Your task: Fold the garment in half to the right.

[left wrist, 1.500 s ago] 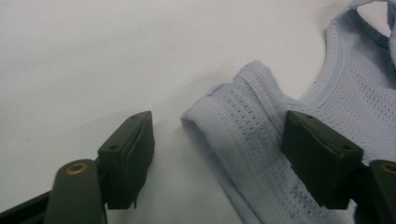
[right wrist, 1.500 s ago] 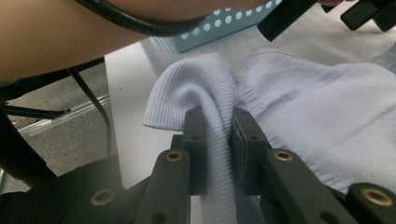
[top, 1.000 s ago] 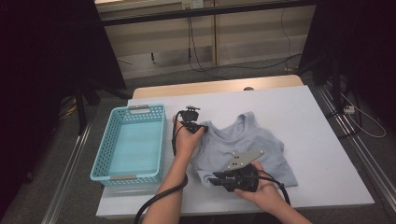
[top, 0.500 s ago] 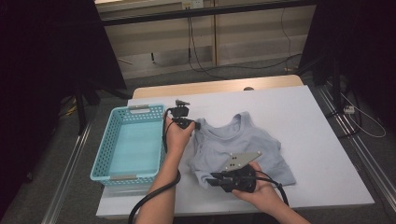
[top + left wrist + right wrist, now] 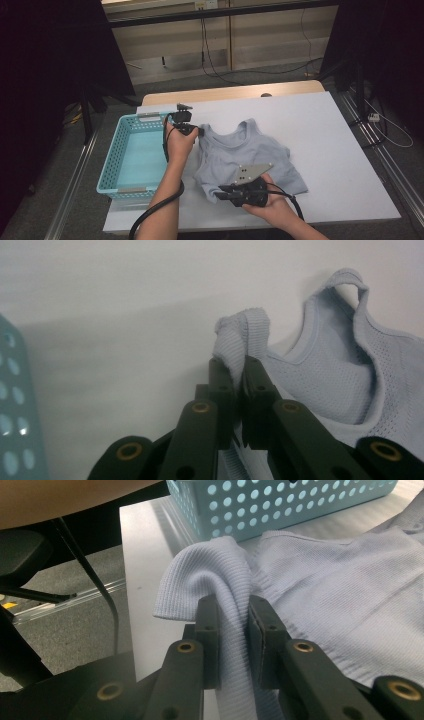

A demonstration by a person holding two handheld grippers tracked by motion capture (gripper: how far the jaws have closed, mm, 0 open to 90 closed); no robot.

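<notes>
A pale blue tank top (image 5: pixel 245 155) lies on the white table (image 5: pixel 330 150), its straps toward the far side. My left gripper (image 5: pixel 199 132) is shut on the top's left shoulder strap (image 5: pixel 240 337), lifted a little off the table beside the basket; the jaws have just closed on it. My right gripper (image 5: pixel 225 196) is shut on the ribbed bottom hem (image 5: pixel 220 580) at the garment's near left corner, with the fabric bunched between the pads (image 5: pixel 209 615). The tank top (image 5: pixel 350 375) drapes away to the right of the left gripper (image 5: pixel 235 371).
A light blue perforated basket (image 5: pixel 116 165) stands at the table's left side, close to the tank top. The basket's wall (image 5: pixel 280 502) is just beyond the hem. The table's near edge and the floor with a chair base (image 5: pixel 30 555) lie to the left in the right gripper view.
My left gripper moved left toward the basket and rose slightly, pulling the shoulder strap with it. The right hand stayed in place on the hem.
</notes>
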